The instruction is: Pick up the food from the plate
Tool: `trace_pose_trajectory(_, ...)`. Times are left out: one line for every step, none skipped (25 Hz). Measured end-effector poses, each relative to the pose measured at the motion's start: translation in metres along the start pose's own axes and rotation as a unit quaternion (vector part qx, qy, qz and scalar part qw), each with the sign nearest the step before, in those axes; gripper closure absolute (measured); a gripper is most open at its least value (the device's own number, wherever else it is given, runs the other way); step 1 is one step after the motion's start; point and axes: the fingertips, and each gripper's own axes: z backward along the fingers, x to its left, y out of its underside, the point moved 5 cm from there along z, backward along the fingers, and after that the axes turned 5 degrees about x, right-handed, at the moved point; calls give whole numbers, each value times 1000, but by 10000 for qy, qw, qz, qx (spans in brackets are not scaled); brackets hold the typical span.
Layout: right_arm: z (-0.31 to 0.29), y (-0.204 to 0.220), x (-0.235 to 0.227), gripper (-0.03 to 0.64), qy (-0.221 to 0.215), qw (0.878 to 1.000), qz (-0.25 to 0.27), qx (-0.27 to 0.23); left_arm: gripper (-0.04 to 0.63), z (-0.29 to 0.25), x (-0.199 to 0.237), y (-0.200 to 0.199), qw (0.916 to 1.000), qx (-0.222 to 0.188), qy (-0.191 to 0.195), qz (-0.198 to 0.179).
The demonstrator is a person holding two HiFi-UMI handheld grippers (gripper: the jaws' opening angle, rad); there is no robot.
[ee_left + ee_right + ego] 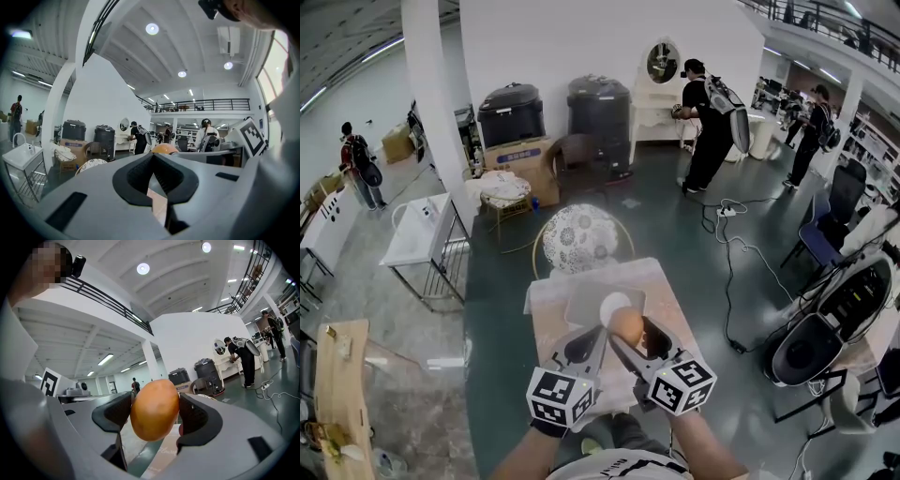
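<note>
An orange-brown, egg-shaped piece of food (626, 325) (154, 409) hangs above the small pinkish table (661, 286), and my right gripper (630, 330) (155, 414) is shut on it, one jaw on each side. A grey plate (581, 305) lies on the table just beyond, with a pale round item (614, 303) on it. Close to the left of the food is my left gripper (600, 337) (153, 158), its jaws meeting at the tips with nothing between them. In the left gripper view the food (164, 148) peeks over the jaws.
A round patterned chair (579, 238) stands just behind the table. A white basin cabinet (417, 239) is at the left, and a wooden bench (337, 375) at the far left. Cables (736, 244) cross the floor, with dark chairs (825, 323) at the right. People (708, 122) stand at the back.
</note>
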Motion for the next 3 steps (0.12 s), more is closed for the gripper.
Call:
trace_pose_trajectory(-1, 1, 0, 321, -6, 10000, 5, 6, 589, 0, 1, 1, 10000, 1, -2, -1)
trace_pose_trajectory(-2, 2, 1, 321, -11, 10000, 7, 10, 589, 0, 2, 2, 10000, 1, -6, 0)
trace_pose_trajectory(-3, 3, 1, 321, -16, 10000, 7, 14, 589, 0, 3, 3, 10000, 1, -10, 3)
